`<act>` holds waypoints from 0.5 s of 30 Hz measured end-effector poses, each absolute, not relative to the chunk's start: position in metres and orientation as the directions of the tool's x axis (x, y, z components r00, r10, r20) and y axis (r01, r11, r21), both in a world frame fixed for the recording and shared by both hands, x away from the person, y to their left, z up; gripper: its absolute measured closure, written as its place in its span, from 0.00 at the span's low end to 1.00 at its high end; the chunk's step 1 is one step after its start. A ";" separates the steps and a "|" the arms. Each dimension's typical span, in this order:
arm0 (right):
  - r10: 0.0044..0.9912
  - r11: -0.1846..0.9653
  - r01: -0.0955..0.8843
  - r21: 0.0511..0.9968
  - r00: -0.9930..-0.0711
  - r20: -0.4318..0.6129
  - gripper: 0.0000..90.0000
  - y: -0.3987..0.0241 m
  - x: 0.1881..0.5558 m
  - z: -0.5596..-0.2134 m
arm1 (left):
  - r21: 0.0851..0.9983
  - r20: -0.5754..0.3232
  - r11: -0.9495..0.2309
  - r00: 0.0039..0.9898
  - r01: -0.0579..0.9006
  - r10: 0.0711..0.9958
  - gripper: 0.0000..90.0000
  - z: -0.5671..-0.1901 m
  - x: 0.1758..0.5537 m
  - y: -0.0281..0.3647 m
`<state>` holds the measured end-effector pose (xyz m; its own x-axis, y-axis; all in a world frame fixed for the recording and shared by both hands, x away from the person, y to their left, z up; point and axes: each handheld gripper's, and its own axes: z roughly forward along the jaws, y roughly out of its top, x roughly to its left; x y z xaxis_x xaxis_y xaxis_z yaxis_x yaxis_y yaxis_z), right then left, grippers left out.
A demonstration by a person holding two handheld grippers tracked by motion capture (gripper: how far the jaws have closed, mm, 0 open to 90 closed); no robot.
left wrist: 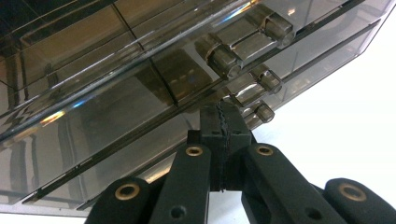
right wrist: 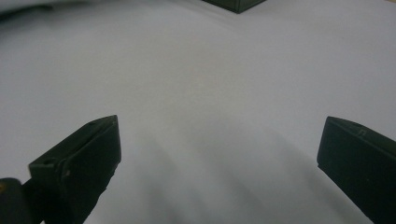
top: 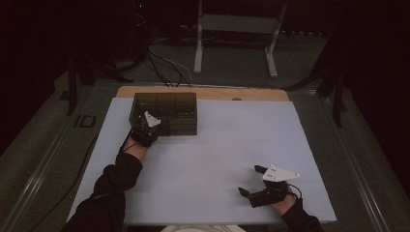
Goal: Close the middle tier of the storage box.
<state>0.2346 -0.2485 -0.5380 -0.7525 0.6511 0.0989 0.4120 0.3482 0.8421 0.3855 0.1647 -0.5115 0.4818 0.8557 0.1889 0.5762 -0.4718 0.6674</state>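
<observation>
A dark, see-through plastic drawer cabinet (top: 167,113) stands at the back left of the white table top (top: 222,140). My left gripper (top: 148,128) is pressed up to its front left corner. In the left gripper view the jaws are shut (left wrist: 223,122), pad against pad, with their tips touching the cabinet front (left wrist: 116,93) just below a column of small drawer handles (left wrist: 254,86). I see nothing held between them. My right gripper (top: 251,180) rests near the table's front right, open wide (right wrist: 217,135) over bare white surface. A corner of the cabinet (right wrist: 236,3) shows far ahead of it.
A strip of wooden table edge (top: 203,92) shows behind the white sheet. Beyond it, on the dark floor, stand the white legs of a frame (top: 198,48) and a bundle of cables (top: 164,67). A cable (top: 82,164) runs along the floor on the left.
</observation>
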 end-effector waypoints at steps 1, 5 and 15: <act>0.651 0.349 0.412 0.842 -0.753 0.099 0.00 -0.248 0.235 -0.538 | 0.667 0.193 -0.475 0.483 0.573 0.854 1.00 -0.512 0.385 0.165; 0.648 0.350 0.410 0.843 -0.755 0.098 0.00 -0.248 0.235 -0.538 | 0.669 0.194 -0.476 0.485 0.571 0.853 1.00 -0.512 0.385 0.165; 0.647 0.351 0.408 0.843 -0.756 0.097 0.00 -0.248 0.234 -0.538 | 0.669 0.191 -0.477 0.488 0.570 0.852 1.00 -0.512 0.385 0.165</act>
<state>0.2343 -0.2479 -0.5378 -0.7561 0.6473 0.0968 0.4081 0.3506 0.8429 0.3852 0.1654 -0.5118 0.4877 0.8518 0.1914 0.5703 -0.4769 0.6688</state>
